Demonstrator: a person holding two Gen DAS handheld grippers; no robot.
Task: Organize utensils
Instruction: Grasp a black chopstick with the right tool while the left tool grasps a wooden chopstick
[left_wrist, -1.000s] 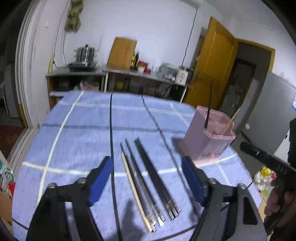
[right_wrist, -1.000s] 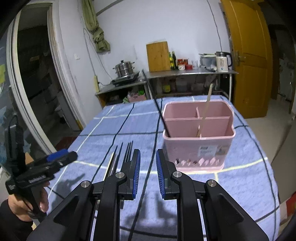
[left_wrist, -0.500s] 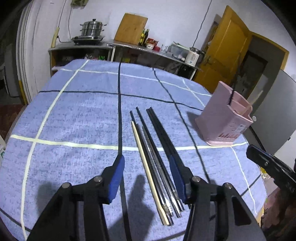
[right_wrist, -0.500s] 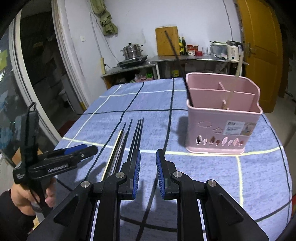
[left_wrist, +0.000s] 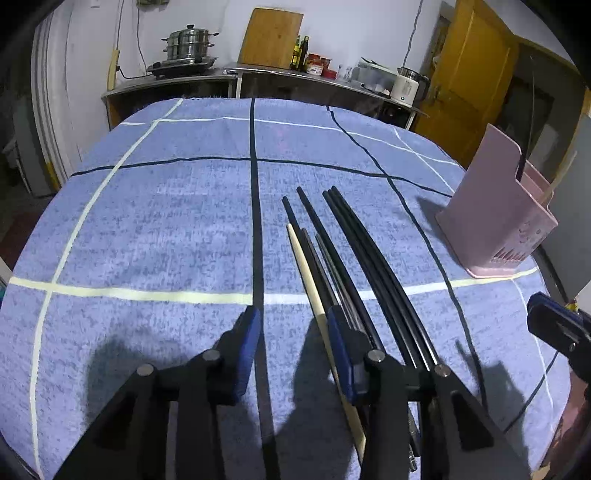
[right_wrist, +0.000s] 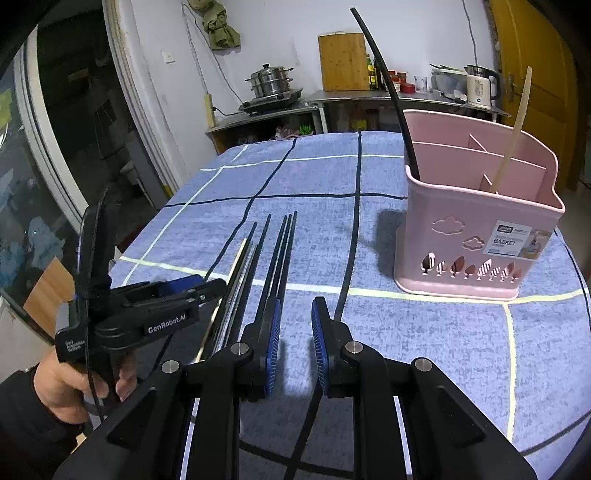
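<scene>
Several chopsticks lie side by side on the blue checked cloth (left_wrist: 147, 221): black ones (left_wrist: 369, 258), thin metal ones and one pale wooden chopstick (left_wrist: 304, 258). My left gripper (left_wrist: 291, 332) hangs low over their near ends, its jaws closing. The wooden chopstick runs just inside the right pad, and no pad presses on it. My right gripper (right_wrist: 295, 325) hovers to the right of the black chopsticks (right_wrist: 280, 251), with nothing in the narrow gap between its pads. The pink basket (right_wrist: 472, 229) holds a black chopstick (right_wrist: 391, 99) and a wooden one (right_wrist: 513, 136).
The pink basket (left_wrist: 498, 221) stands near the table's right edge. A person's hand (right_wrist: 74, 387) holds the left gripper (right_wrist: 212, 285) at the table's left front. A counter (left_wrist: 295, 77) with a pot, cutting board and kettle stands behind the table, and a yellow door (left_wrist: 469, 85) is at the right.
Both grippers have come down toward the table. The left jaws have narrowed from wide around the whole row to the wooden chopstick's end. The right jaws keep the same gap.
</scene>
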